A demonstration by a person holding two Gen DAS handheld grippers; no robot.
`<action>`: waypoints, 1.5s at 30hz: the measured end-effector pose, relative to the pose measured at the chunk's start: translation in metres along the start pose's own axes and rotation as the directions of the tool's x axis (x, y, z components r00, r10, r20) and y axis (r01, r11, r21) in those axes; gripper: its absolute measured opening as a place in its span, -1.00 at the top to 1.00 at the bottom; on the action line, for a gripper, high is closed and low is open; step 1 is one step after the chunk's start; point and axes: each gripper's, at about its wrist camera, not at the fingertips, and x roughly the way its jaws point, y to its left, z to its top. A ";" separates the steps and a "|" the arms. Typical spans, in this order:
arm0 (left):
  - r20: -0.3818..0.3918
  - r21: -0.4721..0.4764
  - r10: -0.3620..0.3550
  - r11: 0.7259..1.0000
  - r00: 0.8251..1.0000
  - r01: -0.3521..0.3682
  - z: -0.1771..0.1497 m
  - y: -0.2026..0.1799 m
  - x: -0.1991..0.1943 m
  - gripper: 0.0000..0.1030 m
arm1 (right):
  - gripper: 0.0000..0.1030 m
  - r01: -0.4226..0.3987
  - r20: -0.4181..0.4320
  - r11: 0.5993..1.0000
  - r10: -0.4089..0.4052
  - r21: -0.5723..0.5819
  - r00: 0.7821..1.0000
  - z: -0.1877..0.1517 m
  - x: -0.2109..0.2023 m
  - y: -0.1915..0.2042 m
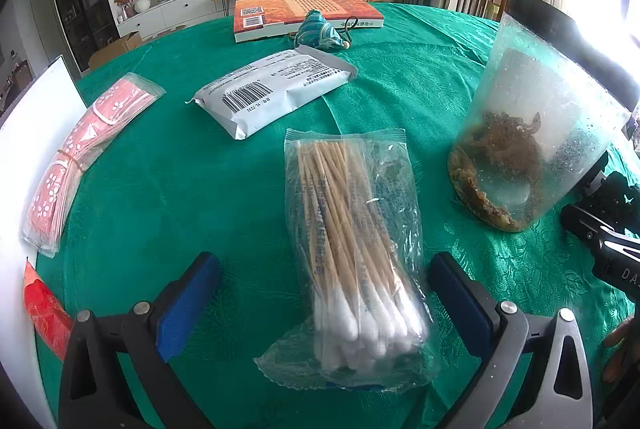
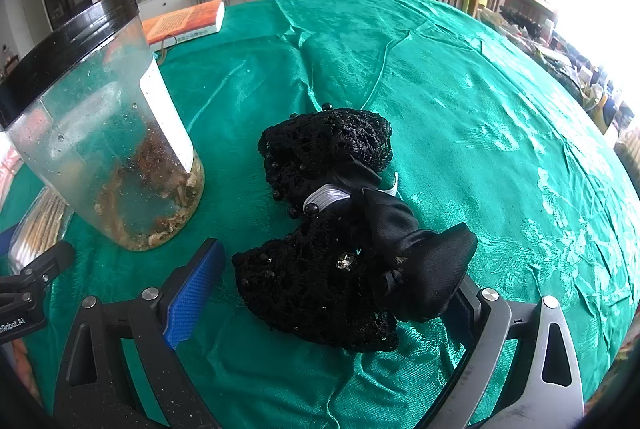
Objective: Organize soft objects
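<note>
The left tool [image 1: 324, 297] is standing wide open, its blue ribbed pads flanking a crinkly clear bag of cotton swabs [image 1: 352, 261] without touching it; the bag is lying flat on the bench [image 1: 180, 189], which is wearing a glossy green patterned cloth. Inside the bag, thin wooden sticks are lying bundled, their white cotton tips pointing toward the camera. Farther back a flat grey-white plastic pouch [image 1: 272, 91] is resting label-up, and at the left edge a banded stack of pink flowered packets [image 1: 80, 153] is lying in clear wrap. An orange book [image 1: 304, 15] is sitting at the far side.

The right tool [image 2: 332, 297] is also gaping open, holding nothing, around the near end of a black lace hair net with a satin bow [image 2: 340, 229]. Beside it, a clear cylindrical jar [image 2: 108, 133] with a black lid is standing upright, holding brownish dried material at its bottom.
</note>
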 end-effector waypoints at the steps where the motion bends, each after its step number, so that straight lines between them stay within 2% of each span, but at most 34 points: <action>1: 0.000 0.000 0.000 1.000 1.000 0.000 0.000 0.000 0.000 -1.00 | -0.88 0.000 0.000 1.000 0.000 0.000 1.000 0.000 0.000 0.000; 23: -0.007 0.001 -0.001 1.000 1.000 0.001 0.000 0.000 0.000 -1.00 | -0.89 -0.001 0.000 1.000 0.001 0.000 1.000 0.000 0.000 0.000; 28: -0.096 0.055 -0.035 0.998 0.995 0.041 0.002 0.000 -0.001 -1.00 | -0.90 -0.004 0.000 1.000 0.004 0.002 1.000 0.000 -0.001 0.000; 32: -0.126 0.071 -0.041 0.996 0.991 0.051 0.006 0.000 0.001 -0.99 | -0.90 -0.027 -0.023 0.999 0.026 -0.024 0.999 0.002 0.001 0.000; 33: -0.132 0.071 -0.042 0.996 0.990 0.051 0.007 0.000 0.002 -0.96 | -0.89 -0.046 -0.064 0.998 0.043 -0.045 0.997 0.008 0.003 -0.001; 34: -0.130 0.075 -0.043 0.996 0.991 0.053 0.009 -0.001 0.001 -0.80 | -0.89 -0.068 -0.104 0.996 0.062 -0.052 0.993 0.014 0.005 -0.004; 35: -0.125 0.079 -0.050 0.995 0.991 0.060 0.011 -0.002 0.000 -0.53 | -0.88 -0.098 -0.128 0.994 0.092 -0.038 0.987 0.021 0.008 -0.008; 36: -0.122 0.087 -0.054 0.994 0.991 0.065 0.012 -0.003 -0.002 -0.34 | -0.83 -0.131 -0.137 0.991 0.128 -0.011 0.982 0.026 0.009 -0.013; 37: -0.120 0.093 -0.068 0.992 0.990 0.080 0.014 -0.004 -0.005 0.02 | -0.75 -0.163 -0.141 0.986 0.165 0.022 0.976 0.031 0.010 -0.018; 38: -0.126 0.089 -0.084 0.991 0.988 0.095 0.016 -0.004 -0.006 0.15 | -0.13 -0.173 -0.146 0.984 0.177 0.040 0.973 0.035 0.010 -0.021; 39: -0.130 0.072 -0.106 0.991 0.986 0.116 0.016 -0.002 -0.008 0.22 | 0.34 -0.147 -0.149 0.989 0.150 0.030 0.977 0.040 0.009 -0.022; 42: -0.114 -0.015 -0.217 0.976 0.970 0.216 0.014 0.011 -0.027 0.25 | 0.35 -0.154 -0.166 0.986 0.162 0.063 0.973 0.044 0.005 -0.029; 45: -0.044 -0.063 -0.292 0.955 0.955 0.289 0.015 0.025 -0.062 0.25 | 0.35 -0.117 -0.109 0.988 0.128 0.099 0.986 0.049 -0.022 -0.041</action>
